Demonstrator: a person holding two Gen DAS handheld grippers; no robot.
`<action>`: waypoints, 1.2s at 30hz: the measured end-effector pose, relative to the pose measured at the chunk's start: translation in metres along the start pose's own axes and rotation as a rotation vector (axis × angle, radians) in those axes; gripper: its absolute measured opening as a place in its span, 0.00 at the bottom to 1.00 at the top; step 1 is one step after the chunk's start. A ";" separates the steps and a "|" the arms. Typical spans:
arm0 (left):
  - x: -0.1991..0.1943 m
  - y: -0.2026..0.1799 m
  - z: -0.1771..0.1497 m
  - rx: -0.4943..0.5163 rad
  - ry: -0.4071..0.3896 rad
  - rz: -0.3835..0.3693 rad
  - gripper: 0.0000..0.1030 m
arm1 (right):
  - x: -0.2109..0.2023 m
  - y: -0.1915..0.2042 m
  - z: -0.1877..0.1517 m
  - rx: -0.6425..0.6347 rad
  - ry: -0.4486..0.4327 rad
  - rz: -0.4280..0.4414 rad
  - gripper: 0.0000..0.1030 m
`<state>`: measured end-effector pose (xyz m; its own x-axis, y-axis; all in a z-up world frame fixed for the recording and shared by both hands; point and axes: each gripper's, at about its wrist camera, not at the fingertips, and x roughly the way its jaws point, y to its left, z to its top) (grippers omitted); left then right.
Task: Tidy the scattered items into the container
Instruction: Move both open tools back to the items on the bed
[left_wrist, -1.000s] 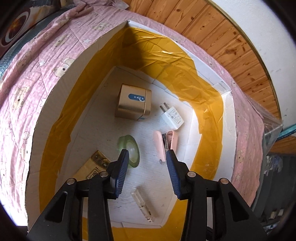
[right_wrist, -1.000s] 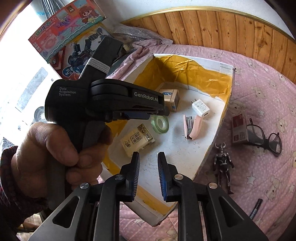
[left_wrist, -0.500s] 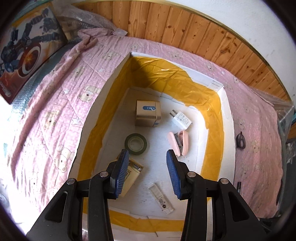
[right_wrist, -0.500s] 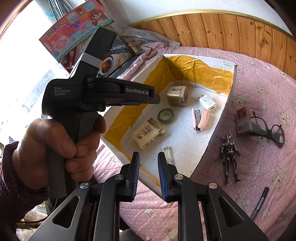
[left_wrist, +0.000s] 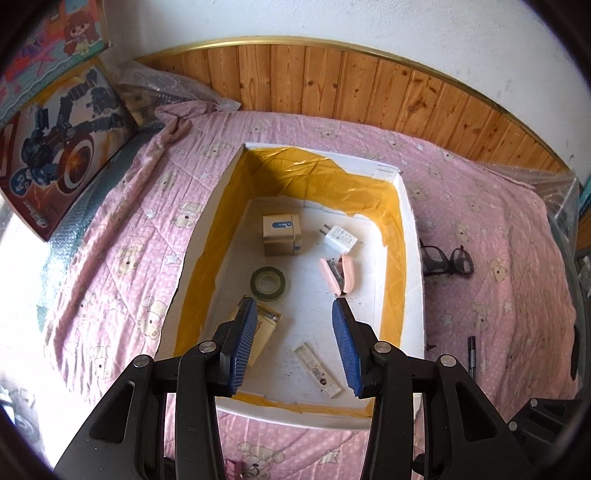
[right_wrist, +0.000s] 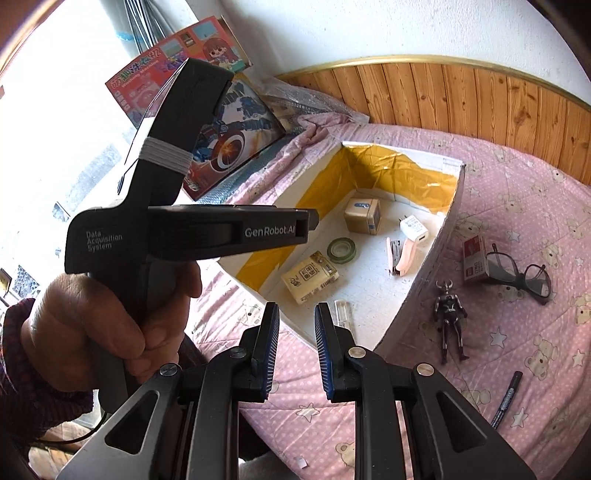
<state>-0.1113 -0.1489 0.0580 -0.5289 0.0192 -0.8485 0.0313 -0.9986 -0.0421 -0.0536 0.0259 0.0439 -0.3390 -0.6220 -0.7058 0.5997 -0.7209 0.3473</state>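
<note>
White foam walls lined with yellow tape make up the container (left_wrist: 413, 236), which sits on the pink quilt (left_wrist: 110, 236) and serves as my landmark. My left gripper (left_wrist: 293, 343) hangs above its near end with the jaws wide apart and nothing between them. On its floor I see a cream packet (right_wrist: 310, 277) by the near-left wall, a green tape roll (left_wrist: 267, 282) just beyond it, a tan box (left_wrist: 281, 235) towards the far wall, a white charger (left_wrist: 339, 238) beside that, a pink stapler (left_wrist: 338, 275) nearer the right wall, and a slim clear tube (left_wrist: 319, 371) at the near end.

My right gripper (right_wrist: 295, 347) hovers over the quilt just short of the container's near corner, jaws at a narrow gap and empty.

Outside the right wall lie the leftovers. A dark action figure (right_wrist: 450, 319) lies flat just beside the wall. I judge it light and stiff with thin limbs that could twist in the pads, so I would pinch across the torso. A small red-and-white box (right_wrist: 476, 258) sits further right, touching a pair of glasses (right_wrist: 524, 275). The box should be light and firm, so I would grip its flat sides. I judge the glasses fragile and slippery at the lenses, so the bridge or a temple arm is the safer hold. A black marker (right_wrist: 508, 398) lies nearest me, well right of the container. It is likely to roll, so I would take it mid-barrel.
</note>
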 end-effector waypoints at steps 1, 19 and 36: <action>-0.005 -0.002 -0.001 0.004 -0.009 0.004 0.43 | -0.004 0.001 -0.001 -0.003 -0.009 0.001 0.21; -0.058 -0.031 -0.051 0.086 -0.102 0.011 0.44 | -0.048 -0.003 -0.044 0.006 -0.074 0.035 0.21; -0.034 -0.126 -0.109 0.198 -0.003 -0.201 0.45 | -0.053 -0.115 -0.122 0.311 -0.049 -0.128 0.27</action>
<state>-0.0051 -0.0188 0.0349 -0.5106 0.2179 -0.8318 -0.2406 -0.9649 -0.1051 -0.0162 0.1792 -0.0340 -0.4362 -0.5289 -0.7280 0.3028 -0.8481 0.4347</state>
